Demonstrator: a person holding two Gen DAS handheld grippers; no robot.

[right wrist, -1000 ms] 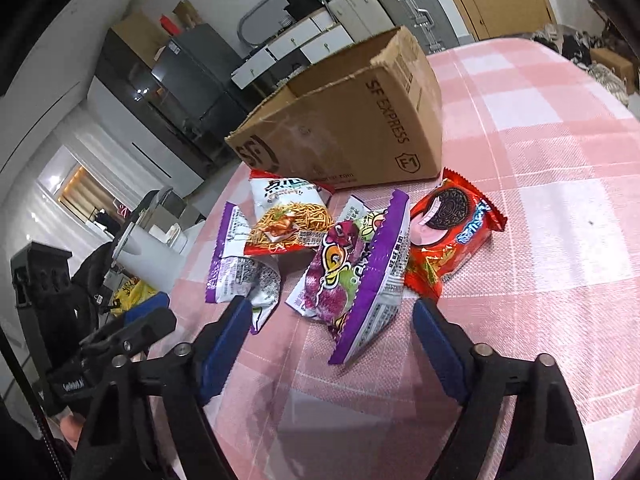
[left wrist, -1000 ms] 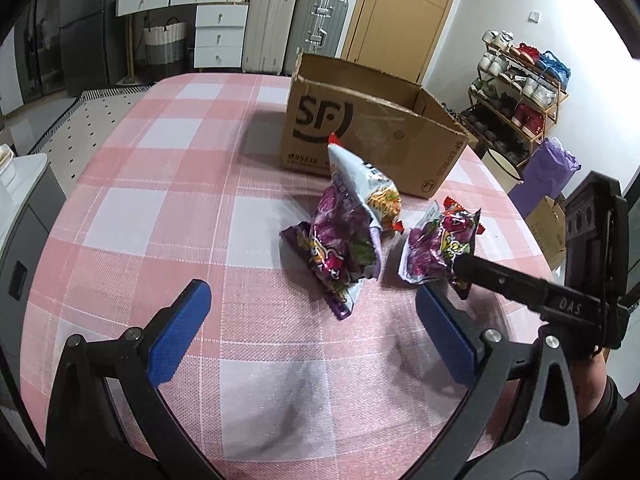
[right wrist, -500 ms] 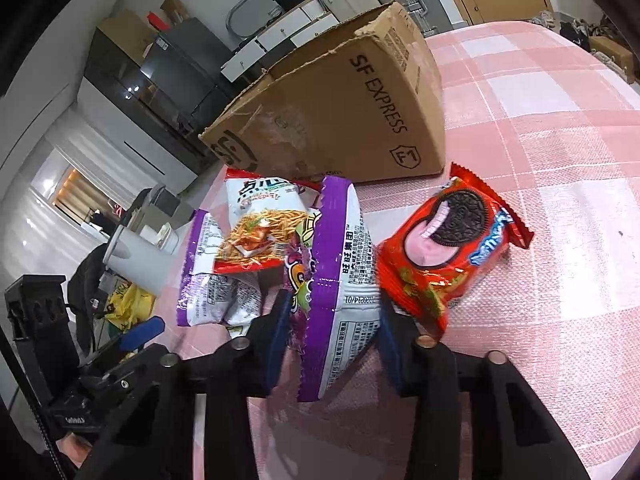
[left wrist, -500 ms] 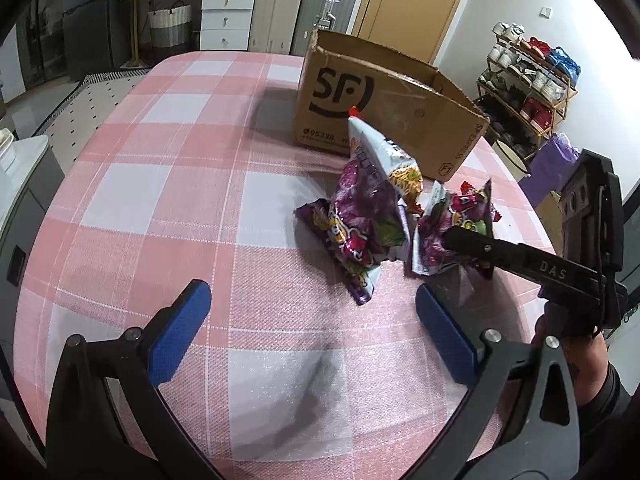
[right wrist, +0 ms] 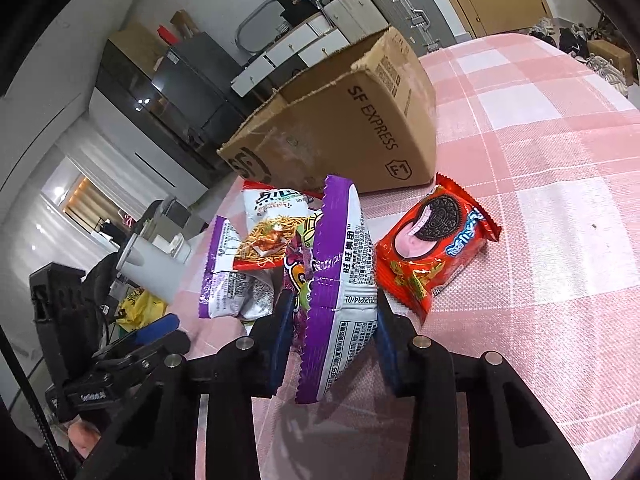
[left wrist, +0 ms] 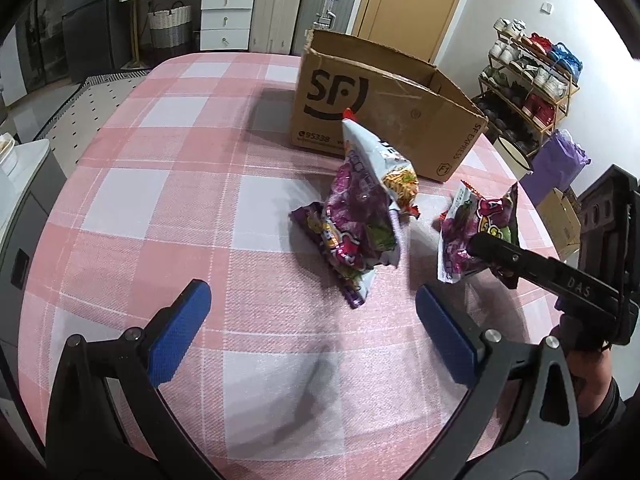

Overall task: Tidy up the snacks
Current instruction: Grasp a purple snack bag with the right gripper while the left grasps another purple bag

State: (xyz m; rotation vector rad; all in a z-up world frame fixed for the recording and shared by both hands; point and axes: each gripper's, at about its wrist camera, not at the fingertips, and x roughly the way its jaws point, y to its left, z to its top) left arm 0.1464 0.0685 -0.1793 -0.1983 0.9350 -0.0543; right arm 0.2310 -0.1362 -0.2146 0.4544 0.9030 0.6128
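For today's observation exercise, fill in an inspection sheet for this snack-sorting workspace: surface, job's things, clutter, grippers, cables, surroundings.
Surface: pink checked tablecloth.
Job's things: SF Express cardboard box, open top; purple candy bag in grip; Oreo pack, noodle snack bag, second purple bag lying beside the box.
Clutter: nothing seen.
Grippers: right gripper shut on purple candy bag; left gripper open, holding nothing.
Cables: nothing seen.
Surroundings: suitcases, drawers, shoe rack, door.

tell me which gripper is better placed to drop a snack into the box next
Right. The right gripper is shut on the purple snack bag, near the cardboard box. The left gripper is open and holds nothing.
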